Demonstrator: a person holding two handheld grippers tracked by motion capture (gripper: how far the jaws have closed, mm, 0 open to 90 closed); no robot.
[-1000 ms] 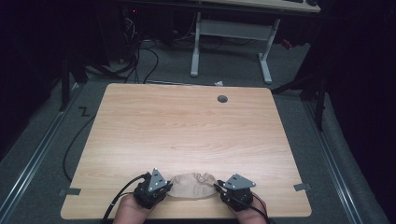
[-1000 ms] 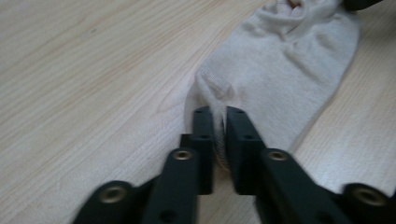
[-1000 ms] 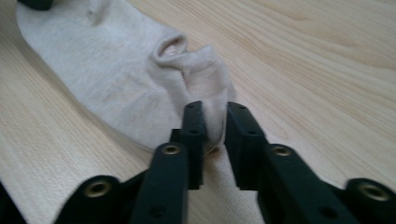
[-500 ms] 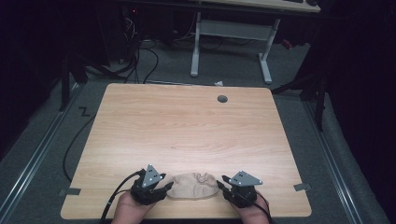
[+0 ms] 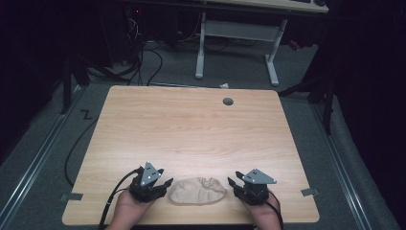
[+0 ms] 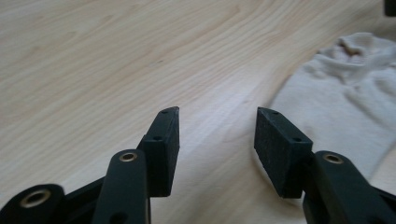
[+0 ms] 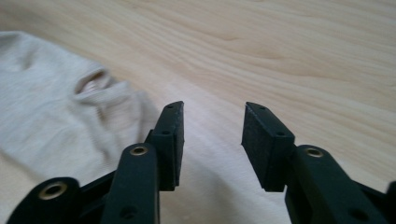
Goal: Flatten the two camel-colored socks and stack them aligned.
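Note:
A small beige cloth (image 5: pixel 198 189), perhaps a sock, lies crumpled near the table's front edge between both grippers. My left gripper (image 5: pixel 165 184) sits just left of it, open, with nothing between its jaws. In the left gripper view the cloth (image 6: pixel 345 98) lies to the right of that gripper (image 6: pixel 217 114), apart from it. My right gripper (image 5: pixel 231 184) rests just right of the cloth, open and empty. In the right gripper view the cloth (image 7: pixel 56 107) spreads at the left, its edge close beside the left jaw of the right gripper (image 7: pixel 214 108).
The wooden table (image 5: pixel 191 129) stretches bare ahead of both grippers, with a round cable hole (image 5: pixel 228 101) near its far edge. A white desk frame (image 5: pixel 239 38) and cables (image 5: pixel 143 57) stand on the floor beyond the table. Tape marks (image 5: pixel 310 192) sit at the front corners.
Both grippers have drawn apart sideways from the cloth, the left one leftward and the right one rightward. The cloth now lies free between them.

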